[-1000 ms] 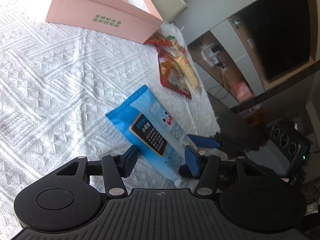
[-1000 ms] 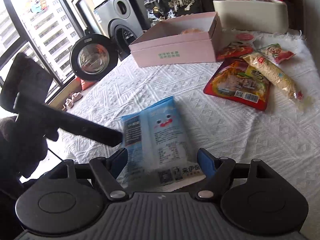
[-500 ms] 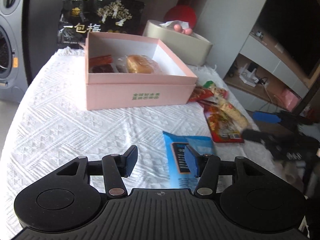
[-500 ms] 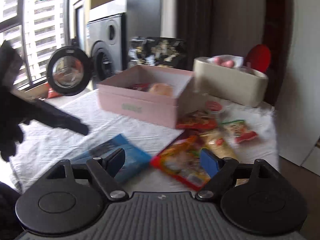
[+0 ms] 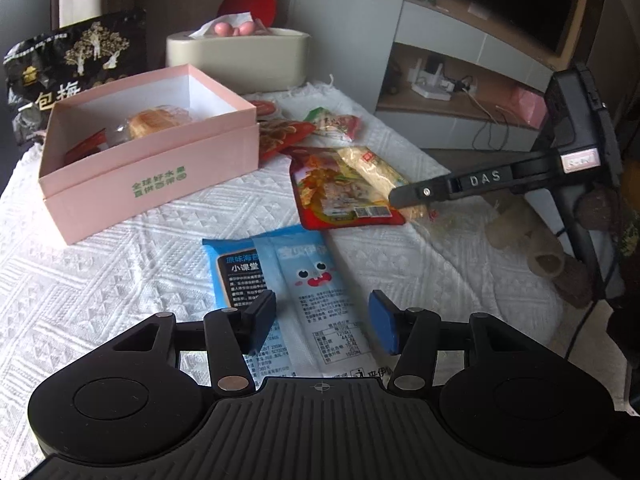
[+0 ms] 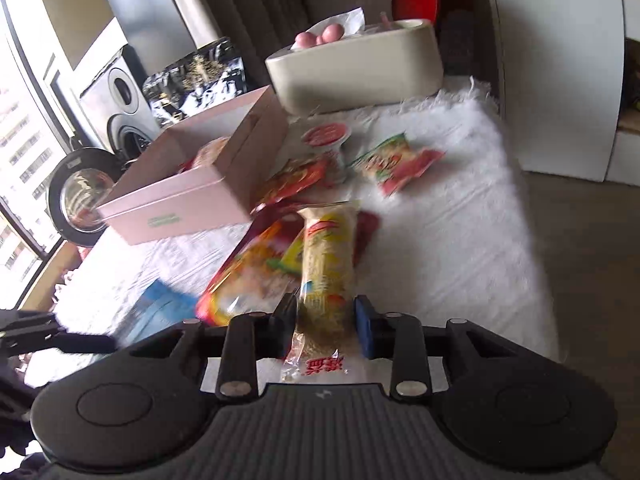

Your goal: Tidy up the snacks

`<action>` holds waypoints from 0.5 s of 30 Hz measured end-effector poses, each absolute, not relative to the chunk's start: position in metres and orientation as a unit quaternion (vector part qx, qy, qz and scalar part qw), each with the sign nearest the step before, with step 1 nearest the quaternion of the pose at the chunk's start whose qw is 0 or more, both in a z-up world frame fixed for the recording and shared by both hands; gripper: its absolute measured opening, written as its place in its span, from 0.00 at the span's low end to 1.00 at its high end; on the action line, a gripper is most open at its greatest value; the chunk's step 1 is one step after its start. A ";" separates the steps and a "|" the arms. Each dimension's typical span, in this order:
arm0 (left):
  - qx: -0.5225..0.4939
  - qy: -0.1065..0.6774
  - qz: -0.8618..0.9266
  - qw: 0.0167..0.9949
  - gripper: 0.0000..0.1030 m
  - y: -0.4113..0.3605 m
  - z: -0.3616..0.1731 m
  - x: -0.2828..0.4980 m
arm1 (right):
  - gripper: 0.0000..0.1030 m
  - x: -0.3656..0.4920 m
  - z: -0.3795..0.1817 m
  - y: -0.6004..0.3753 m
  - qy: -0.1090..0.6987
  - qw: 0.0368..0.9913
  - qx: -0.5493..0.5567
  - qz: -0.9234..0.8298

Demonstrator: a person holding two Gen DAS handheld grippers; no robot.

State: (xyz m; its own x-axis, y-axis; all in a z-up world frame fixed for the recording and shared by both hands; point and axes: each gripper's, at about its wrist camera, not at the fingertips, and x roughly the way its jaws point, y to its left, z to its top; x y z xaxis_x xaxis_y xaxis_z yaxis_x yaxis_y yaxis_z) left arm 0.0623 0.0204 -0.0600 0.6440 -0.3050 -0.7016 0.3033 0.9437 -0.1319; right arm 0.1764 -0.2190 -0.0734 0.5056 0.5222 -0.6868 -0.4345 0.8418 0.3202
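My left gripper hangs open just above a light blue snack packet that lies flat on the white cloth; its pads stand clear of the packet. In the right wrist view, my right gripper has its jaws closing on the near end of a long yellow noodle packet, and both pads meet its sides. That packet rests across a red snack bag. An open pink box with a bun and a red packet inside stands at the back left.
A cream tissue box and a black bag stand behind the pink box. A small red-green packet and a jelly cup lie near the box. The table's right edge drops to the floor.
My right gripper left the blue packet, swung right to the yellow noodle packet and narrowed its jaws around it. My left gripper rolled and pulled back from the blue packet, staying open.
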 end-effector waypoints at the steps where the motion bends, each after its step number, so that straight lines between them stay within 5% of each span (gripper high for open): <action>1: 0.003 0.386 -0.167 0.907 0.55 0.019 -0.060 0.062 | 0.30 0.168 -0.073 -0.217 0.415 0.865 0.053 0.278; 9: 0.065 0.379 -0.127 0.915 0.55 0.014 -0.063 0.060 | 0.32 0.110 -0.070 -0.198 0.371 0.892 0.006 0.259; 12: 0.054 0.382 -0.129 0.913 0.55 0.013 -0.063 0.063 | 0.57 0.104 -0.069 -0.194 0.340 0.912 -0.020 0.228; 15: 0.055 0.387 -0.142 0.910 0.60 0.005 -0.067 0.067 | 0.62 0.107 -0.072 -0.194 0.333 0.919 -0.023 0.211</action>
